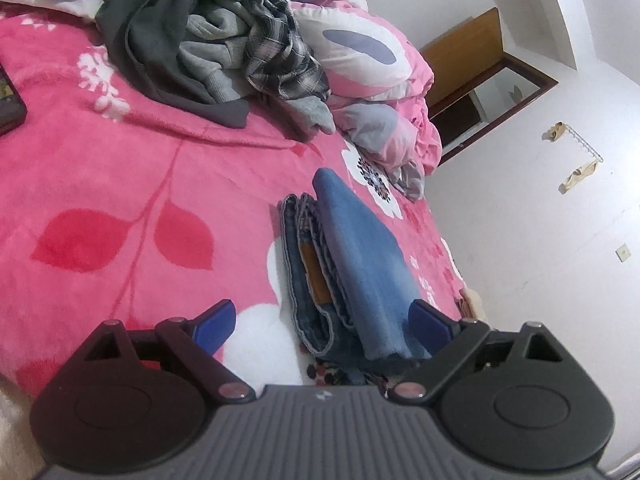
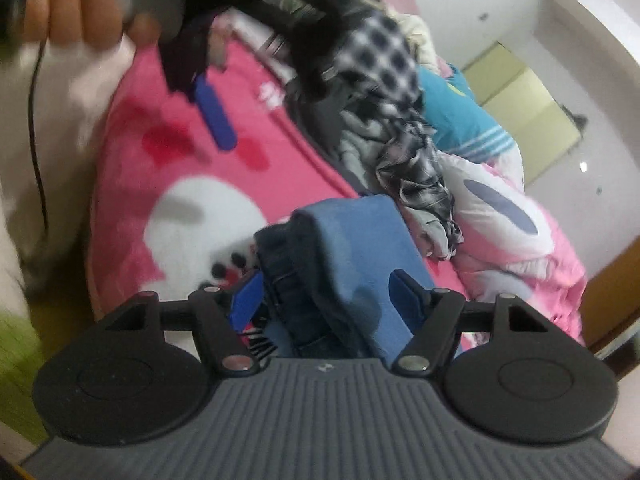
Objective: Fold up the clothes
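- Folded jeans (image 1: pixel 352 264) lie near the bed's (image 1: pixel 100 184) right edge.
- Left tool (image 1: pixel 324 322) and right tool (image 2: pixel 326 294), both spread wide, straddle the jeans, gripping nothing.
- A crumpled heap of clothes (image 1: pixel 216 40) at the far end looks unfolded.

A bed (image 1: pixel 120 184) under a pink floral blanket fills the room; white walls (image 1: pixel 540 220) at three o'clock; a brown-framed doorway (image 1: pixel 492 80) at one o'clock.
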Tool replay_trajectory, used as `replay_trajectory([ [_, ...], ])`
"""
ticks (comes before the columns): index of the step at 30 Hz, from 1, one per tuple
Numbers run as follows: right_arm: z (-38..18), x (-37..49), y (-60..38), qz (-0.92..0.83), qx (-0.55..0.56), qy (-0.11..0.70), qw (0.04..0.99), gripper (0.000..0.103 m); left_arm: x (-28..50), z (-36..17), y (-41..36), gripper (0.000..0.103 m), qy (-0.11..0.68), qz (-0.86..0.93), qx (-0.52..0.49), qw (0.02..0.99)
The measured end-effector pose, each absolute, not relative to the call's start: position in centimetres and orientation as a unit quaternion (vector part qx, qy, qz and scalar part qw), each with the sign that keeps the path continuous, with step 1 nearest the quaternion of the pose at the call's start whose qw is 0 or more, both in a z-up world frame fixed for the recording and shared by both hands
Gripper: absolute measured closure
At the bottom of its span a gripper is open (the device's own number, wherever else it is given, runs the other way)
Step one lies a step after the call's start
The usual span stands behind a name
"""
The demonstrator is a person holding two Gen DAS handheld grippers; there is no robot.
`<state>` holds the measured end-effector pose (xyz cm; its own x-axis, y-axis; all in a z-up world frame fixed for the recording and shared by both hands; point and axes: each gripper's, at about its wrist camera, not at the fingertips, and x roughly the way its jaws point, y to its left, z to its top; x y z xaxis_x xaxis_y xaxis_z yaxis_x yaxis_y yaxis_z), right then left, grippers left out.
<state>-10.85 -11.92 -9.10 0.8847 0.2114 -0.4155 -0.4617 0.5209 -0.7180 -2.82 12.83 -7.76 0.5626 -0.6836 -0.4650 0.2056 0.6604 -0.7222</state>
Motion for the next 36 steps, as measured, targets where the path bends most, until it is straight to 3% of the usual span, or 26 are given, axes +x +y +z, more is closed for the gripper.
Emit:
replay_trajectory([
  [7, -10.5, -9.6, -10.8, 0.165, -0.494, 0.145, 0.841, 0.035, -2.6, -7.9, 12.8, 0.010, 0.383, -0.280, -0.321, 0.819],
  [24, -8.9, -9.1, -11.9, 0.133, -0.410, 0.144, 0.891, 0.035, 3.2, -11.3, 11.8, 0.009, 0.417, -0.338, -0.472, 0.699],
  [36, -8.4, -8.2, -12.4, 0.132, -0.387, 0.145, 0.901, 0.035, 6.3, -12.8, 8.5, 0.007, 0.454, -0.350, -0.472, 0.670],
])
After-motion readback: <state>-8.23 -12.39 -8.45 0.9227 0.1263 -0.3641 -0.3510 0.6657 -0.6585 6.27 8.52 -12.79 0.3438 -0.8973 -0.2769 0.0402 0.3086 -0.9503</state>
